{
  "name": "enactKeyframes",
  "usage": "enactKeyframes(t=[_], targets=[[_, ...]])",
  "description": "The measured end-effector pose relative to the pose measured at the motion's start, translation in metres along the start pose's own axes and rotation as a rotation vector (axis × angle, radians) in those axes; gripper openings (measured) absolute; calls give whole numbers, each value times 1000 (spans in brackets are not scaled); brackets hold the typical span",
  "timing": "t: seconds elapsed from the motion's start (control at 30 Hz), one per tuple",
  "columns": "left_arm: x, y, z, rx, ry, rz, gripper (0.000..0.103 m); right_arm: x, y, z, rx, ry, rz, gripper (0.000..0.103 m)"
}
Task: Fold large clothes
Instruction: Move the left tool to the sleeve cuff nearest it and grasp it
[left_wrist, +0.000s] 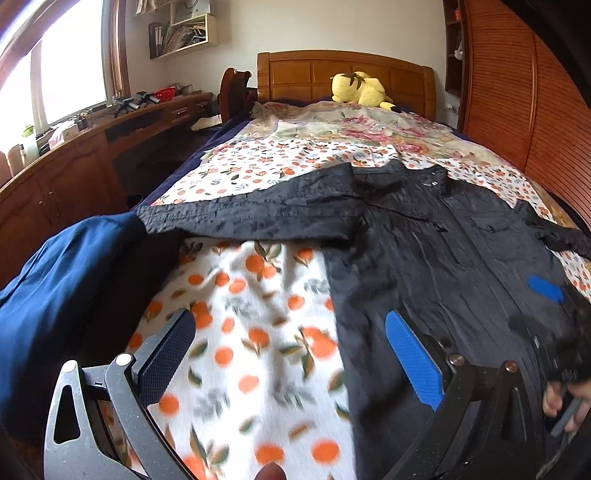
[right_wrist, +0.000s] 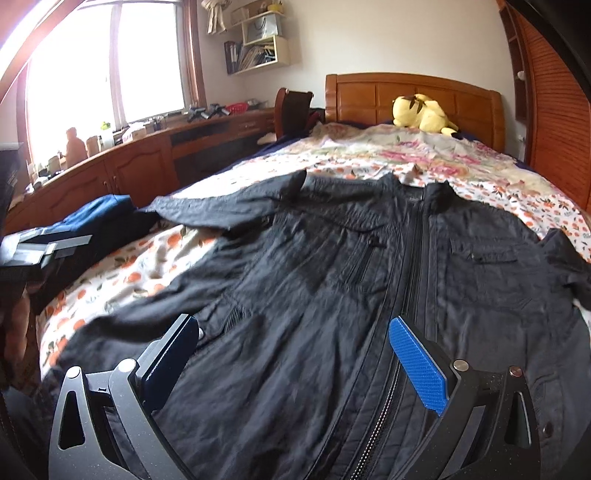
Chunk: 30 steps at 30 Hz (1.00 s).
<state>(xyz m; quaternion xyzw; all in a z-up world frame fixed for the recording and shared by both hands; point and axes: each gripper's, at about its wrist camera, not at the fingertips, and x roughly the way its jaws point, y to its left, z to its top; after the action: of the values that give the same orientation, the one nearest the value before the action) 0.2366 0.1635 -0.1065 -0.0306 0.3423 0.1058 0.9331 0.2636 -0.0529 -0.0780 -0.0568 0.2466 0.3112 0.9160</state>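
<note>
A large black jacket (right_wrist: 332, 280) lies spread front-up on the bed, zipper closed, collar toward the headboard, left sleeve stretched out to the left. It also shows in the left wrist view (left_wrist: 424, 240). My left gripper (left_wrist: 291, 339) is open and empty above the orange-print sheet, at the jacket's left hem edge. My right gripper (right_wrist: 295, 343) is open and empty just above the jacket's lower front, near the zipper. The right gripper's blue pad shows in the left wrist view (left_wrist: 545, 290) over the jacket.
A folded blue garment (left_wrist: 62, 295) lies at the bed's left edge. A yellow plush toy (right_wrist: 421, 112) sits by the wooden headboard (right_wrist: 369, 96). A wooden desk (right_wrist: 147, 162) runs along the left; a slatted wardrobe (right_wrist: 561, 122) stands on the right.
</note>
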Motion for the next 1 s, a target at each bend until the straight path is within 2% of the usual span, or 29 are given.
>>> enactKeyframes(t=[0.23,0.47,0.63,0.7,0.87,1.0], targets=[[57,31,28,-82,24,-33,103,11,-6,8,36,31,0,103],[105,60,49,-163,66,-44,87,11,-4,8,38,31,0,103],[142,81,56,-262,117,-56,75,13,-4,7,41,23,2,103],[157,89,56,-305,144,-59,67,14,-5,7,44,23,5,103],[176,102,60,-387,164,-76,61,14,-6,6,57,23,11,103],[187,107,60,-448,182,-102,49,15,-8,6,68,25,19,103]])
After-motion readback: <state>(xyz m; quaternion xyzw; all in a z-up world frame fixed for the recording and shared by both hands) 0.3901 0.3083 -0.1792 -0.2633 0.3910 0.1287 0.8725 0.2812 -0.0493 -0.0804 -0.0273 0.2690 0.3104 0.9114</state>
